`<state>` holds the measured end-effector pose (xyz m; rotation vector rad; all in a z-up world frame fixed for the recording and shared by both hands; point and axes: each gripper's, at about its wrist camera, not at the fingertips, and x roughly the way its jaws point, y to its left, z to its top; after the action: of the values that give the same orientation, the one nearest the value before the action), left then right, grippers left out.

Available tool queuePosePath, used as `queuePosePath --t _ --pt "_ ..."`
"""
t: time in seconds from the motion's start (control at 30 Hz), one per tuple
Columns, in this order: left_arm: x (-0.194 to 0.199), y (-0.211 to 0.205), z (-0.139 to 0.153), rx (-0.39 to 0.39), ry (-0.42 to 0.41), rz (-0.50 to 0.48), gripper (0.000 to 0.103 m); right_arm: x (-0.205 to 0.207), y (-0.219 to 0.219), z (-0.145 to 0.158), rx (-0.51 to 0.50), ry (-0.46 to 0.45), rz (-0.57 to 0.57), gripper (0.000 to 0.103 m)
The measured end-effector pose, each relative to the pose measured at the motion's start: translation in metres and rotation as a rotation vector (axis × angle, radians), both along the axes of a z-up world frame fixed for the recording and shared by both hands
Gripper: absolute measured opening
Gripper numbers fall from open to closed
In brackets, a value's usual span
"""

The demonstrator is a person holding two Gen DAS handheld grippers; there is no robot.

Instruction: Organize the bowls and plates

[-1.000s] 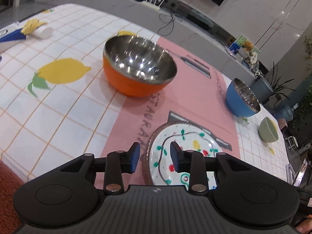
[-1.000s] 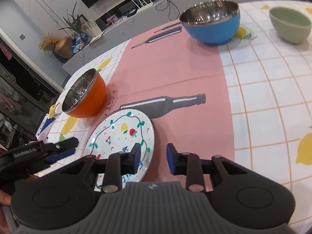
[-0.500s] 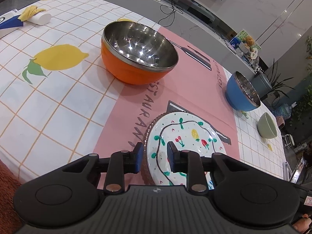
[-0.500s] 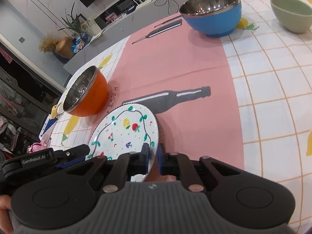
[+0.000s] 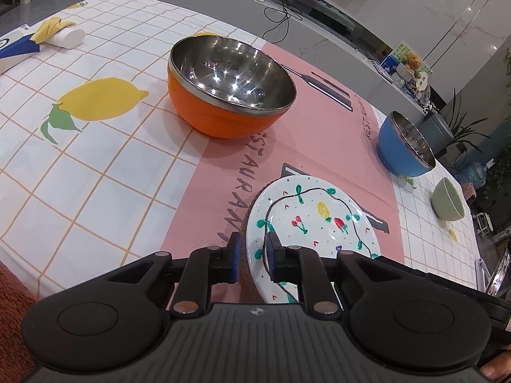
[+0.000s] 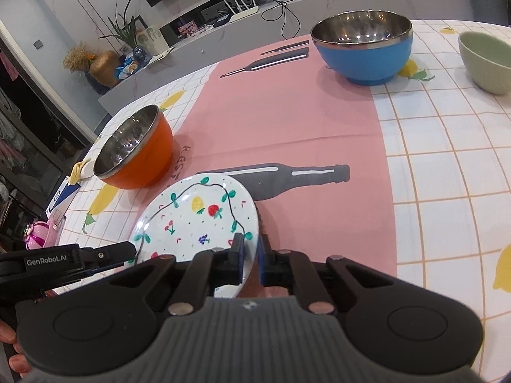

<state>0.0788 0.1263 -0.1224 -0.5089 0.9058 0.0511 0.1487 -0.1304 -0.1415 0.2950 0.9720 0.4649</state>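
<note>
A white plate painted with fruit and a vine [image 5: 314, 220] [image 6: 194, 215] is gripped at two sides and tilted above the pink runner. My left gripper [image 5: 253, 249] is shut on its left rim. My right gripper [image 6: 250, 252] is shut on its right rim; the left gripper also shows in the right wrist view [image 6: 105, 253]. An orange steel-lined bowl [image 5: 228, 86] [image 6: 135, 151] stands beyond the plate to the left. A blue steel-lined bowl [image 5: 405, 145] [image 6: 364, 51] and a small green bowl [image 5: 447, 199] [image 6: 487, 60] stand far right.
The table carries a white lemon-print checked cloth [image 5: 80, 166] with a pink runner [image 6: 287, 121]. A blue box and a white roll with a yellow cloth [image 5: 60, 33] lie at the far left. A grey counter with cables [image 5: 287, 9] runs behind the table.
Both grippers have closed on the plate's opposite rims. The plate has come up off the runner and tilted.
</note>
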Motion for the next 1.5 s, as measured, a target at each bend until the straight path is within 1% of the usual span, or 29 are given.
queuePosePath --t 0.1,0.13,0.33,0.4,0.43,0.53,0.6,0.67,0.7,0.77,0.87,0.93,1.0,1.07,1.17,1.2,1.3,1.33,1.43,1.5 --pt "-0.001 0.000 0.003 0.004 -0.019 0.004 0.018 -0.003 -0.003 0.004 -0.008 -0.020 -0.008 0.013" --pt "-0.002 0.000 0.006 0.011 -0.031 0.004 0.018 -0.004 -0.005 0.005 -0.013 -0.027 -0.014 0.018" --pt "-0.002 -0.006 0.024 0.087 -0.093 -0.013 0.018 -0.003 -0.005 0.016 -0.035 -0.050 -0.052 0.032" --pt "-0.001 -0.007 0.031 0.109 -0.112 -0.009 0.019 -0.003 0.000 0.022 -0.058 -0.069 -0.055 0.035" --pt "0.000 -0.006 0.035 0.117 -0.121 -0.001 0.021 -0.002 0.003 0.024 -0.067 -0.076 -0.057 0.038" --pt "0.003 -0.002 0.046 0.152 -0.131 0.045 0.023 0.001 0.011 0.034 -0.061 -0.083 -0.061 0.049" --pt "0.006 0.003 0.053 0.174 -0.147 0.076 0.028 0.005 0.018 0.039 -0.055 -0.085 -0.060 0.055" --pt "0.009 0.011 0.060 0.178 -0.166 0.105 0.038 0.010 0.027 0.044 -0.051 -0.086 -0.054 0.062" --pt "0.011 0.015 0.064 0.179 -0.176 0.122 0.041 0.013 0.031 0.046 -0.045 -0.086 -0.053 0.063" --pt "0.014 0.023 0.069 0.183 -0.198 0.169 0.053 0.019 0.040 0.050 -0.027 -0.079 -0.056 0.067" --pt "0.019 0.035 0.073 0.175 -0.226 0.244 0.059 0.031 0.052 0.054 0.008 -0.059 -0.072 0.069" --pt "0.024 0.043 0.072 0.145 -0.231 0.282 0.061 0.038 0.060 0.056 0.023 -0.049 -0.088 0.069" --pt "0.028 0.049 0.069 0.111 -0.230 0.310 0.061 0.046 0.070 0.058 0.022 -0.044 -0.099 0.069" --pt "0.035 0.056 0.062 0.085 -0.219 0.331 0.061 0.052 0.081 0.058 0.019 -0.033 -0.103 0.069" --pt "0.048 0.067 0.048 0.040 -0.182 0.359 0.061 0.062 0.095 0.055 0.039 -0.013 -0.097 0.069" --pt "0.052 0.069 0.044 0.042 -0.169 0.363 0.061 0.065 0.101 0.054 0.040 -0.005 -0.098 0.069" --pt "0.063 0.069 0.038 0.121 -0.144 0.351 0.059 0.075 0.118 0.049 0.011 0.017 -0.111 0.068" --pt "0.065 0.071 0.037 0.126 -0.131 0.353 0.058 0.077 0.123 0.047 -0.007 0.023 -0.112 0.067" --pt "0.070 0.074 0.032 0.085 -0.122 0.346 0.058 0.083 0.136 0.041 -0.042 0.040 -0.111 0.066" --pt "0.074 0.073 0.028 0.096 -0.094 0.341 0.057 0.088 0.143 0.036 -0.057 0.061 -0.122 0.065"
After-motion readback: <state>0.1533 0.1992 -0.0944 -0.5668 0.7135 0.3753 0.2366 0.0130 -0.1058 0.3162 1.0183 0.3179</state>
